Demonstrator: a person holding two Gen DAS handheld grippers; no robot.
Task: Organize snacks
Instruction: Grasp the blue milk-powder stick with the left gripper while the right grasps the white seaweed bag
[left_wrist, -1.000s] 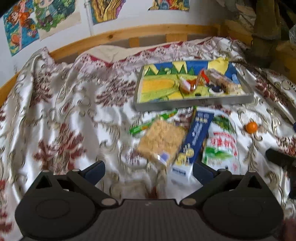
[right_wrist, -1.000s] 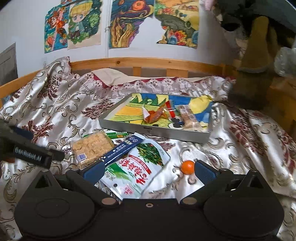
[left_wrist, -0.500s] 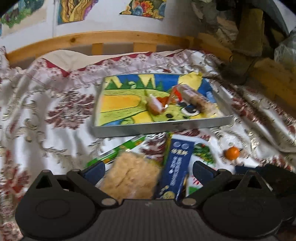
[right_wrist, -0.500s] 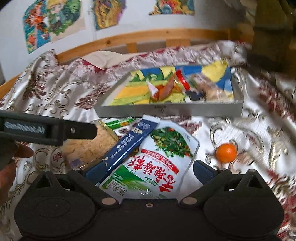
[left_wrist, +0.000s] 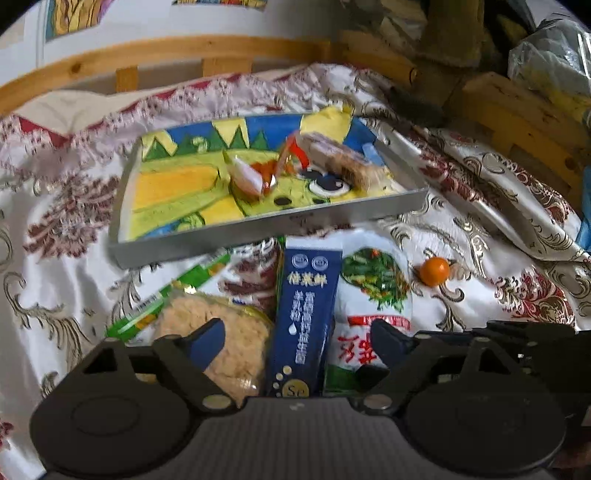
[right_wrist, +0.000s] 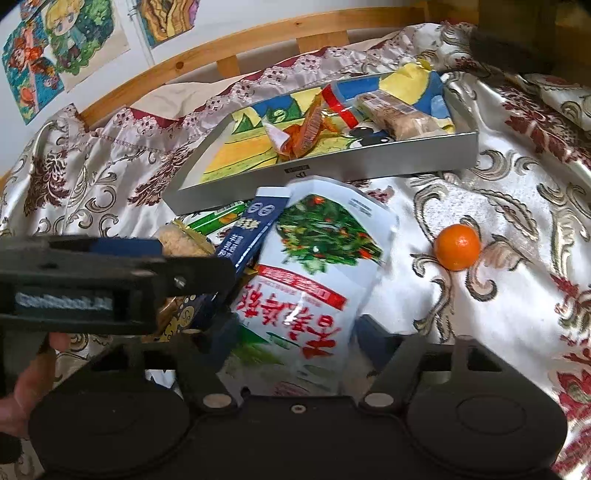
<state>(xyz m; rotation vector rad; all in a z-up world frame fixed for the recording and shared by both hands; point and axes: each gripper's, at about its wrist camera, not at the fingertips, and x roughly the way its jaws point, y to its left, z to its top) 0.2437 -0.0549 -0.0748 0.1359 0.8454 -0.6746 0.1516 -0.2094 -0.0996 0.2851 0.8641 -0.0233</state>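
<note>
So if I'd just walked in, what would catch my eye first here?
Probably the grey tray with its bright cartoon lining, sitting on the patterned bedspread with a few wrapped snacks inside. In front of it lies a white pouch pictured with greens, between the right gripper fingers, and a small orange sits alone to its right.

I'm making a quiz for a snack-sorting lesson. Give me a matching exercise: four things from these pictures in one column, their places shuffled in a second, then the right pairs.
Things:
1. orange fruit
2. white pouch
3. wrapped cake bar
4. dark blue box

Places:
A. inside the grey tray
B. alone on the bedspread, right of the pouch
C. between the right tool's fingers
D. between the left tool's fingers

Pairs: 1-B, 2-C, 3-A, 4-D
</note>
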